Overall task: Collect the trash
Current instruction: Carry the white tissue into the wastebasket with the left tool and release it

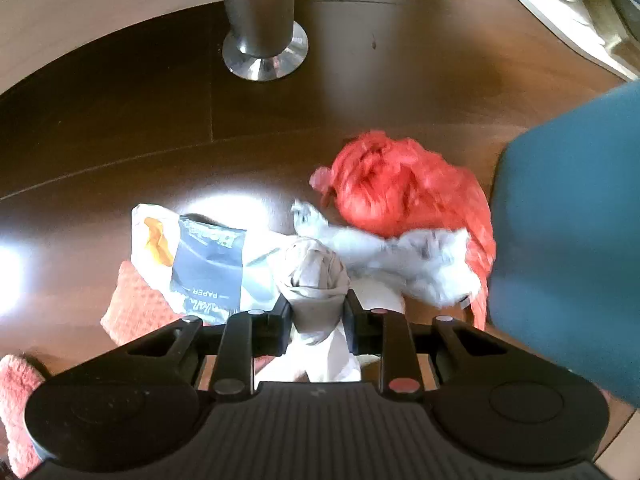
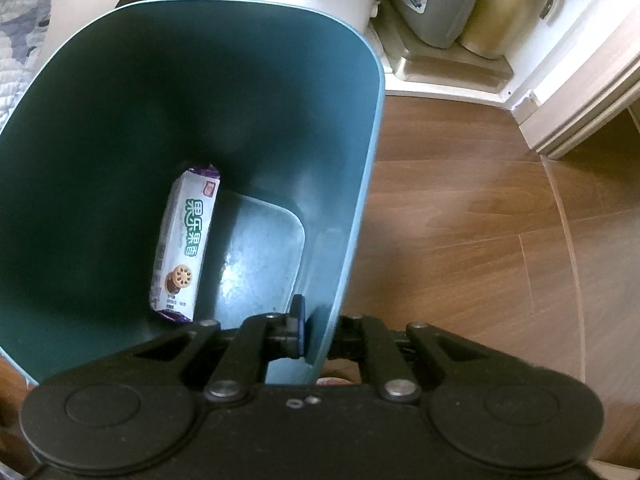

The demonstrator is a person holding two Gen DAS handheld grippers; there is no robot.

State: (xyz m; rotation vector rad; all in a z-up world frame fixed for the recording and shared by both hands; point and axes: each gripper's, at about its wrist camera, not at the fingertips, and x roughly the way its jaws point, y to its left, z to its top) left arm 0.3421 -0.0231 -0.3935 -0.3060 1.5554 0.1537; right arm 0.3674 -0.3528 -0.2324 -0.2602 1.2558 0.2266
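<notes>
In the left wrist view my left gripper points down at the wooden floor, shut on a crumpled grey paper wad that fills the gap between its fingers. Around it lie a printed paper packet, a bunched red plastic bag and a crumpled white tissue. The teal trash bin stands just to the right. In the right wrist view my right gripper is shut on the near wall of the teal bin, one finger inside and one outside. A biscuit packet lies on the bin's bottom.
A metal furniture leg stands on the floor beyond the trash, under a pale wooden edge. An orange-red textured cloth lies at the lower left. Right of the bin, a white low shelf holds a brass-coloured kettle and a plastic jug.
</notes>
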